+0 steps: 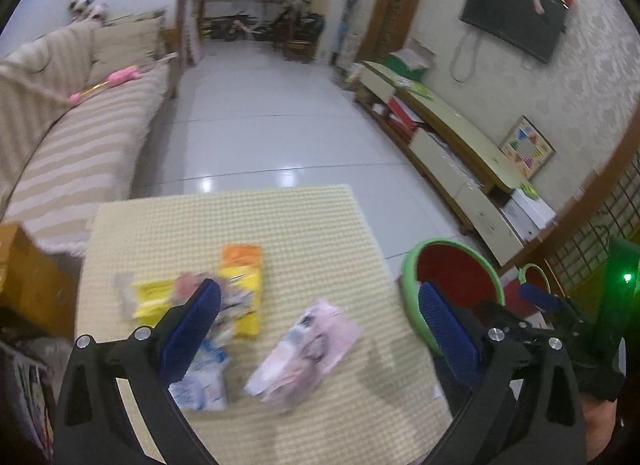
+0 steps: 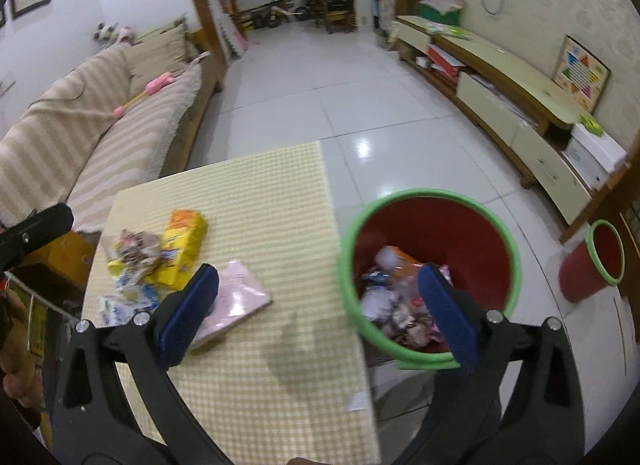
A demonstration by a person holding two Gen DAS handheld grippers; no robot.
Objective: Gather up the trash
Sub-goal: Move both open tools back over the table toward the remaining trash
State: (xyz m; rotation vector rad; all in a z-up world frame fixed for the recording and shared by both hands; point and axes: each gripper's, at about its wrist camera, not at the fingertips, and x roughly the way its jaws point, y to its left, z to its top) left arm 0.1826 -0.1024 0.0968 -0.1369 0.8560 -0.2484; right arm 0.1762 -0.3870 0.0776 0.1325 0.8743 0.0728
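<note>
Trash lies on a yellow checked table [image 1: 304,225]: a yellow-orange packet [image 1: 244,285], a pink wrapper [image 1: 304,349], a blue-white wrapper [image 1: 204,381] and crumpled scraps. My left gripper [image 1: 320,325] is open and empty above the pink wrapper. In the right wrist view the same pile shows at the left: the packet [image 2: 182,249], the pink wrapper [image 2: 238,297], the blue-white wrapper [image 2: 124,305]. My right gripper [image 2: 320,305] is open and empty over the table's right edge. A red bin with a green rim [image 2: 516,261] beside the table holds several pieces of trash.
A striped sofa [image 2: 100,137] runs along the left. A low TV cabinet [image 2: 520,105] lines the right wall. A smaller red bin [image 2: 588,269] stands on the floor to the right. White tiled floor [image 2: 320,85] stretches ahead. The big bin also shows in the left wrist view [image 1: 412,305].
</note>
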